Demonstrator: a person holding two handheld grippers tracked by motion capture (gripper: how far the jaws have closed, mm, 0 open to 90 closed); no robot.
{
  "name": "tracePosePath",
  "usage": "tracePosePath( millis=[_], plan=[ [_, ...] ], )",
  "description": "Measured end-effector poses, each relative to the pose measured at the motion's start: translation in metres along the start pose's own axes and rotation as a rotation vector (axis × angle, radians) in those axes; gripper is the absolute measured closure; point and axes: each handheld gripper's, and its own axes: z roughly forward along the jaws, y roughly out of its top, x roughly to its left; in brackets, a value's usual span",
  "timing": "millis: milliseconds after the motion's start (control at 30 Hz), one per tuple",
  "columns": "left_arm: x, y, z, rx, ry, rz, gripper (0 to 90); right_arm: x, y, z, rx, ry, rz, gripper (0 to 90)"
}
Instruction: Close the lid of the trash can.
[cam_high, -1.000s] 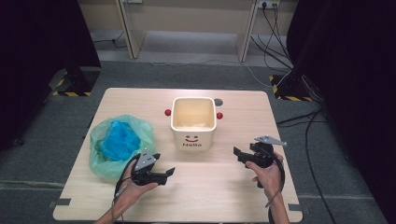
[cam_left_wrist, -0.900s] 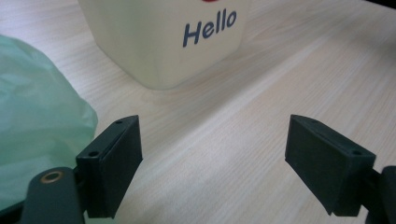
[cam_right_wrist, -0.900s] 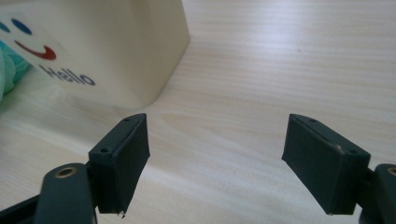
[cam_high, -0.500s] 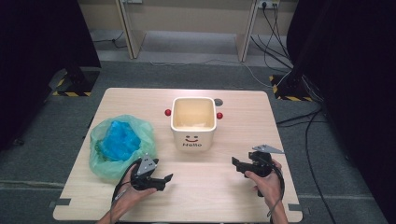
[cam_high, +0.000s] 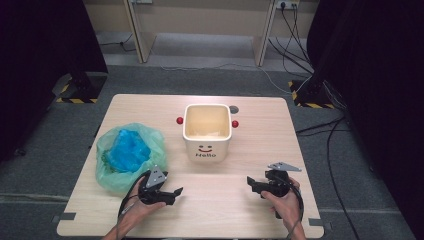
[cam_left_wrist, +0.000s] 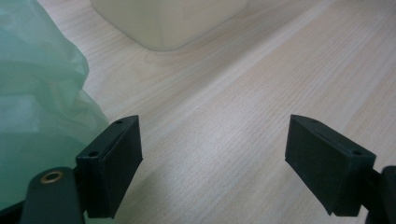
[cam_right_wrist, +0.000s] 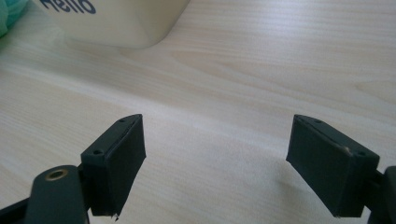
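Note:
A cream square bin (cam_high: 207, 132) with a smiley face and the word "Hello" stands mid-table, red knobs on its sides. A crumpled green plastic bag (cam_high: 129, 154) with blue material inside lies to its left. My left gripper (cam_high: 172, 196) rests low near the front edge, just right of the bag, jaws wide open and empty. In the left gripper view (cam_left_wrist: 212, 154) the bag (cam_left_wrist: 37, 93) sits at left and the bin (cam_left_wrist: 168, 21) ahead. My right gripper (cam_high: 252, 185) is at the front right, open and empty; the right gripper view (cam_right_wrist: 215, 156) shows the bin (cam_right_wrist: 116, 21) ahead at left.
The wooden table (cam_high: 260, 115) has a small dark round spot (cam_high: 233, 108) behind the bin. Grey floor, cables and black stands surround the table. Bare wood lies between the two grippers in front of the bin.
Both hands have drawn back toward the front edge of the table and lowered. Both grippers stay open and empty.

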Motion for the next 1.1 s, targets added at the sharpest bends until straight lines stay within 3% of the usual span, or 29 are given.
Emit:
tracePosePath(
  millis=[1100],
  plan=[
    [-0.001,-0.009,0.009,0.066,0.006,0.014,18.0,0.007,-0.037,-0.011,0.062,-0.048,-0.082,17.3]
  ],
)
